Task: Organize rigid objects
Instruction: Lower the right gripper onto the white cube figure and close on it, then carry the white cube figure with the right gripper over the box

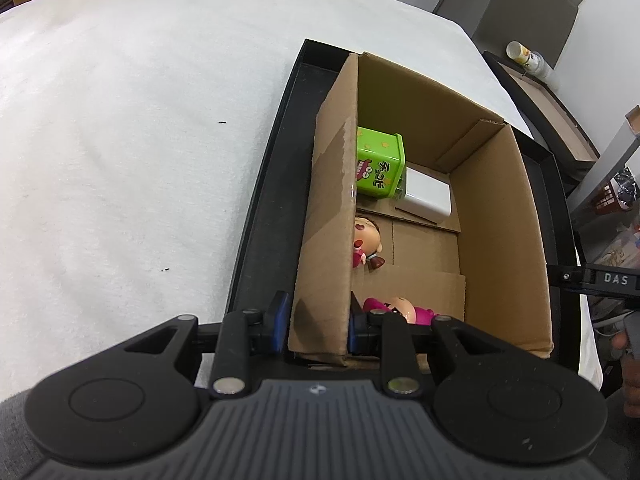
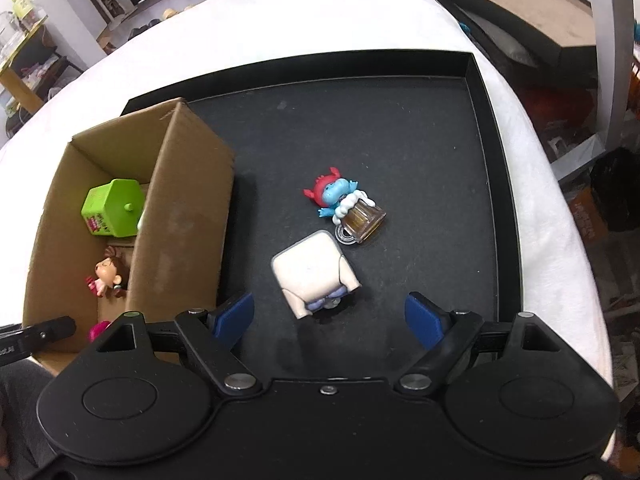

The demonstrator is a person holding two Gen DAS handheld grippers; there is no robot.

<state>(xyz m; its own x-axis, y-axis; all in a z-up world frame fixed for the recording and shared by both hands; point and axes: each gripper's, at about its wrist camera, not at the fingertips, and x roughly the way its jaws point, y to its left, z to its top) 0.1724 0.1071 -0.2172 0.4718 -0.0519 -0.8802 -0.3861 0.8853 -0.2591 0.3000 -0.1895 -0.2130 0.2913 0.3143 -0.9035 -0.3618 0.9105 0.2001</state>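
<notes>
A cardboard box (image 1: 500,216) stands in a black tray (image 1: 272,184). It holds a green toy box (image 1: 378,164), a white block (image 1: 426,196), a girl figurine (image 1: 366,246) and a pink figure (image 1: 404,310). My left gripper (image 1: 318,322) is shut on the box's left wall. In the right wrist view, my right gripper (image 2: 330,318) is open and empty above the tray floor (image 2: 400,128), just short of a cream square-headed figure (image 2: 316,272). A blue-and-red figure with a mug (image 2: 346,208) lies beyond it. The box (image 2: 180,208) is to the left.
The tray sits on a white cloth-covered table (image 1: 140,120). The right gripper's body (image 1: 592,280) shows at the right edge of the left wrist view. Shelves, chairs and clutter stand past the table's edges.
</notes>
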